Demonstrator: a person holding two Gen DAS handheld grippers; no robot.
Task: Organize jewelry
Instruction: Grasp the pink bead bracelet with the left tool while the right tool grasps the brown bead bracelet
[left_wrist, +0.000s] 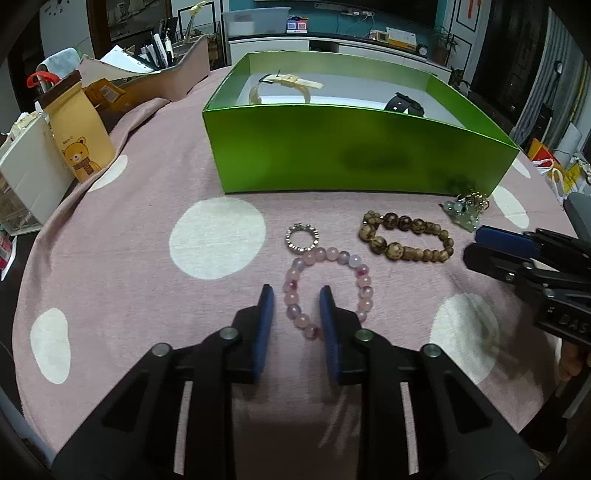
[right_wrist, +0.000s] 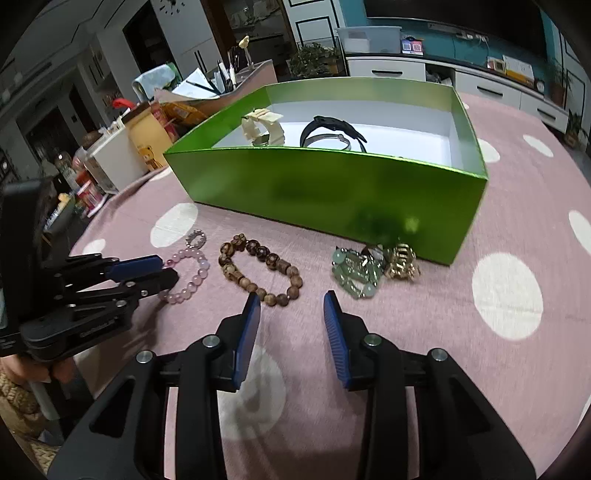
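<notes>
Left gripper (left_wrist: 296, 291): fingers (left_wrist: 266, 306) part open, straddling the near-left arc of the pink bead bracelet (left_wrist: 328, 291); beads sit between the pads, not clamped, bracelet flat on the tabletop (left_wrist: 129, 240).

Right gripper (right_wrist: 291, 299): fingers (right_wrist: 334, 317) open wide, holding nothing; left fingertip just beside the near end of the wooden bead bracelet (right_wrist: 262, 273), contact can't be confirmed.

Further out, on the pink polka-dot cloth: silver ring (left_wrist: 301, 238) just beyond the pink bracelet, touching or nearly so. Right of the wooden bracelet: green stone bracelet (right_wrist: 354, 275), then gold clip (right_wrist: 400, 262) against the front wall of the green box (right_wrist: 332, 188).

In the box: cream watch (right_wrist: 264, 127) on the left, black watch (right_wrist: 332, 133) beside it.

Far left: clutter, bear-print bag (left_wrist: 79, 136).
</notes>
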